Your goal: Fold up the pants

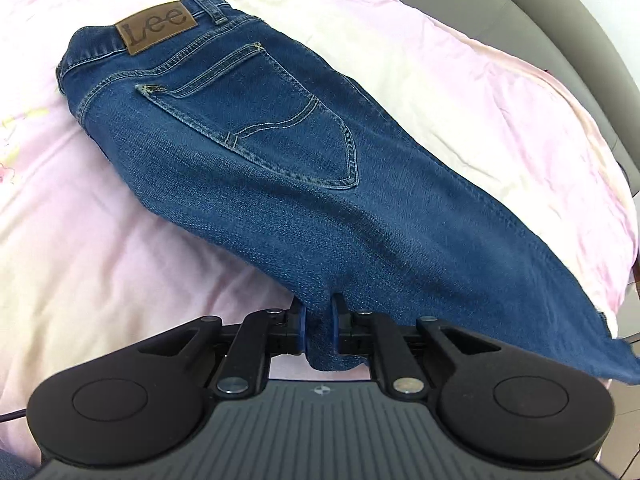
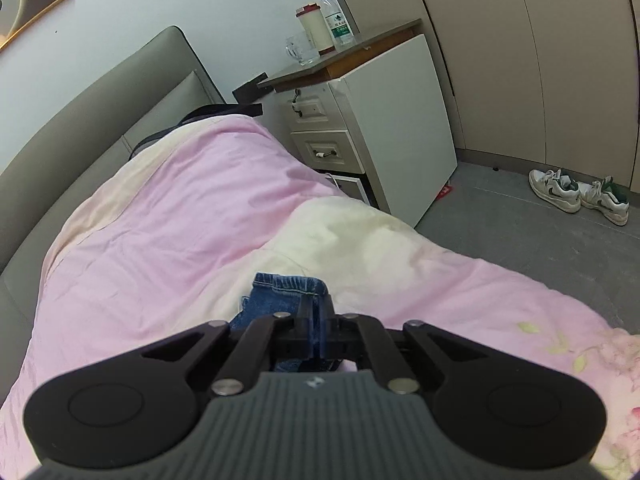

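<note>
Slippage first: thick denim pinched at only two spots, so could slide free of either grip if lifted fast or pulled apart. Left gripper with jaws clamped on a bunched fold of the jeans near the leg's mid-length; right gripper with jaws pressed tight on the hem end. Uneven lift another risk: one end raised faster than the other would skew the fold and leave the legs misaligned. Drag also possible, since most of the garment rests on the soft duvet, which could bunch up and ride along. Lower layer likely to drop out of the left grip if only the top layer is caught; cannot tell how many layers sit between those jaws.

Jeans dark blue, already halved lengthwise, one back pocket facing up. Waistband far left on the bed, brown leather patch at its top edge. Cloth running from there diagonally toward the near right, mostly smooth, with a ridge rising where the left jaws hold it. Hem seen from the right wrist as a small stitched flap above the jaws, over pink and cream bedding. Cross fold, hem to waistband, not yet made.
</note>
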`<action>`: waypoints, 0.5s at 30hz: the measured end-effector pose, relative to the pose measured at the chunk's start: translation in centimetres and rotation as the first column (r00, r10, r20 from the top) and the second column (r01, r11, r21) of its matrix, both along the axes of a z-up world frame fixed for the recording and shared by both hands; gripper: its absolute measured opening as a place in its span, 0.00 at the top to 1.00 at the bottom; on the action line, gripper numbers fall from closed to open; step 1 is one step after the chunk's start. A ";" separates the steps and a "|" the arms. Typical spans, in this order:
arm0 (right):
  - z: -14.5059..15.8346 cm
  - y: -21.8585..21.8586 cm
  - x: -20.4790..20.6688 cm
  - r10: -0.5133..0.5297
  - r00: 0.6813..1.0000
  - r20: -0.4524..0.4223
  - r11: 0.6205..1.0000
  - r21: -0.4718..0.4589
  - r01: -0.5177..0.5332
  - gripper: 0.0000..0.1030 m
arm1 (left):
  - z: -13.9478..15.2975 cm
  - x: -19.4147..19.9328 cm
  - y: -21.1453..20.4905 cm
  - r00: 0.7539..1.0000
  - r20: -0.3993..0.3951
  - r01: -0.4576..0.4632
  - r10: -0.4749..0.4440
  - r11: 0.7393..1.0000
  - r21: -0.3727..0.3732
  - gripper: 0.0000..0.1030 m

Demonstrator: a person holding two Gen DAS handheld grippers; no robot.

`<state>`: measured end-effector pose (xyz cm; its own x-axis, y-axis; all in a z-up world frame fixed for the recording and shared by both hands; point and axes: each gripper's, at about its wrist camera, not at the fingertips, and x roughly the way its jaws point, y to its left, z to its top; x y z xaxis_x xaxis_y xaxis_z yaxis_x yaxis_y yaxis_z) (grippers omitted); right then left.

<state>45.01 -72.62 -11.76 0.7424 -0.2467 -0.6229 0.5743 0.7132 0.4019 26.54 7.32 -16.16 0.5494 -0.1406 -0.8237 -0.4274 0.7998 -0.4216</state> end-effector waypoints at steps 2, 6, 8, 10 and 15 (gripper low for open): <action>0.9 -0.4 -0.6 0.025 0.999 -0.022 1.000 0.016 -0.025 1.00 | -0.1 -0.1 0.2 1.000 0.003 0.018 -0.018 1.000 0.002 0.89; 1.4 0.4 -0.2 0.039 0.997 -0.071 0.999 -0.030 -0.041 1.00 | -0.2 0.0 0.6 1.000 0.004 0.013 -0.013 1.000 -0.008 0.89; 1.7 1.2 0.9 0.038 0.995 -0.087 0.998 -0.053 -0.043 1.00 | 0.0 0.0 0.9 1.000 0.007 0.000 0.000 1.000 -0.022 0.90; 2.6 2.1 2.9 0.057 0.993 -0.103 0.995 -0.080 -0.065 1.00 | 0.2 0.1 0.7 1.000 0.007 -0.012 0.013 1.000 -0.027 0.90; 8.4 5.1 8.4 0.211 0.974 0.075 0.965 -0.172 -0.196 1.00 | 0.8 -0.6 0.5 0.998 0.052 -0.038 0.040 0.999 -0.024 0.90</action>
<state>53.38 -67.52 -3.34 0.8398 -0.1766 -0.5134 0.3759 0.8715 0.3150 25.98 7.78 -15.40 0.5971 -0.1370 -0.7904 -0.4349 0.7727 -0.4624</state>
